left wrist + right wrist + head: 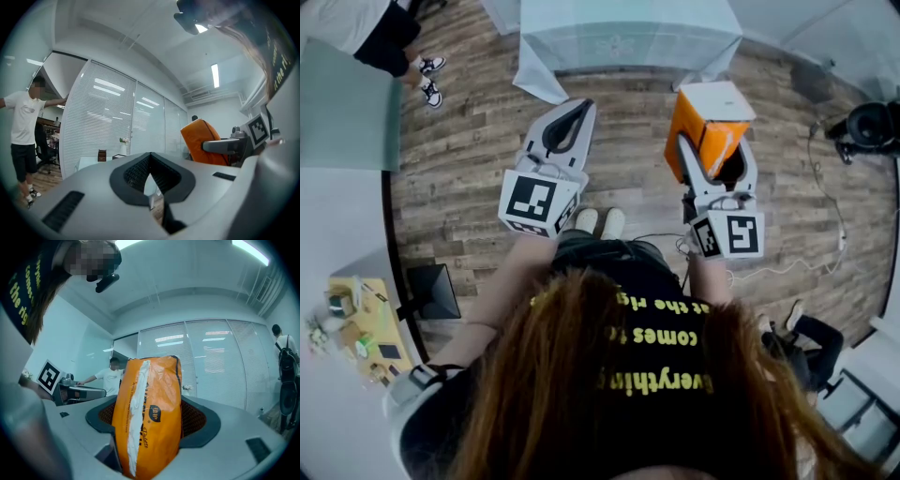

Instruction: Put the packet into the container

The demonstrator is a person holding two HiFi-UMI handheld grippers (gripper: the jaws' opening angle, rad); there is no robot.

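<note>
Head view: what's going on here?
A person stands on a wooden floor with a claw in each hand. The right claw is shut on an orange packet, held up in the air. The left claw is shut and empty, raised beside it. A cloth-covered table stands ahead. No container shows in any view, so the packet is not yet placed.

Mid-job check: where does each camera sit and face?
Head view: on the person's head, facing steeply down at the wood floor; hair, black shirt, left gripper, right gripper show.
Left gripper view: on the left gripper, along its shut jaws toward the blinds; shirt at right.
Right gripper view: along jaws clamped on the orange packet; shirt at left.
Shared: all three show the packet.
</note>
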